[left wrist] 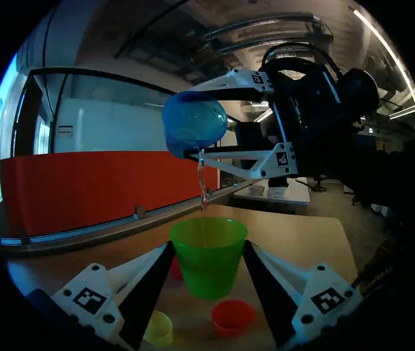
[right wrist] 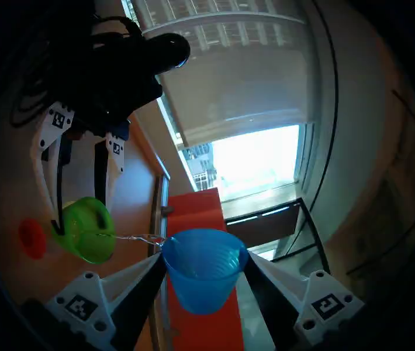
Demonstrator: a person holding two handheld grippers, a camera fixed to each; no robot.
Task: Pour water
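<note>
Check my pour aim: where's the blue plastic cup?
Left gripper view: the blue plastic cup, tilted in the right claw, is above the green plastic cup in the left claw.

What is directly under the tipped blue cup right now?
A thin water stream falls from the blue cup toward the green cup in the left gripper. Its water level is hidden by its wall.

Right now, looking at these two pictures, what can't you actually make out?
1. Water level in the green cup: in the left gripper view its own wall hides the inside; in the right gripper view it is too small.
2. Yellow cup: left gripper view, partly behind a finger of the left tongs.
3. Red thing behind the green cup: left gripper view, mostly hidden by that cup.
</note>
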